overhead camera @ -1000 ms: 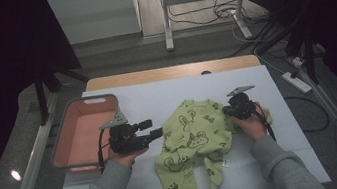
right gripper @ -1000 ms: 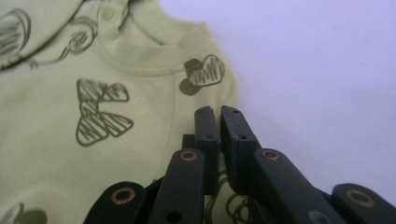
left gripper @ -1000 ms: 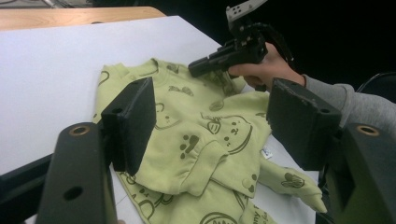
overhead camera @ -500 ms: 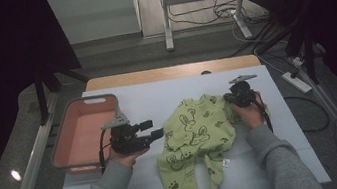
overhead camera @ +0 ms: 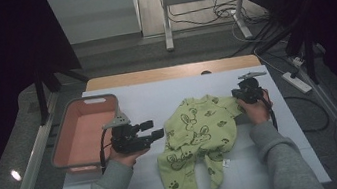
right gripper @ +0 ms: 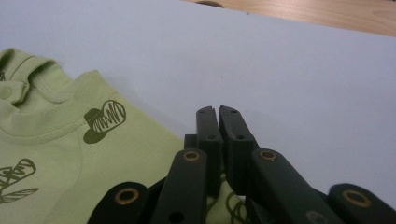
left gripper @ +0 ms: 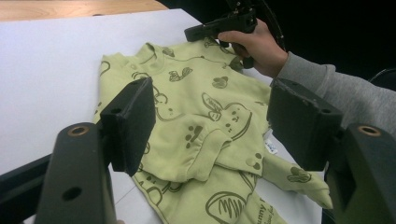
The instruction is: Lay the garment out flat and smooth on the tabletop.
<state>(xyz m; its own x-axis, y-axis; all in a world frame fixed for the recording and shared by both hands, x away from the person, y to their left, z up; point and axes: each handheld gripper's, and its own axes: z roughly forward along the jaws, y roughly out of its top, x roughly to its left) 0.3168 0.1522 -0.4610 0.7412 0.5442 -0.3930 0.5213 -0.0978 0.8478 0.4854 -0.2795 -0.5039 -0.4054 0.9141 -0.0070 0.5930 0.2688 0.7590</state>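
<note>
With the right gripper [overhead camera: 243, 94] closed tight on the shoulder edge of the green baby suit [overhead camera: 198, 140] at the desk [overhead camera: 156, 96] centre, draw the fabric toward 2 o'clock until flat, holding the left gripper [overhead camera: 154, 131], jaws wide and empty, clear at 9 o'clock.

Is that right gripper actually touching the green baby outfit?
Touching. In the right gripper view, the right gripper has its jaws shut on a fold of the green outfit, with cloth showing between them low down.
</note>
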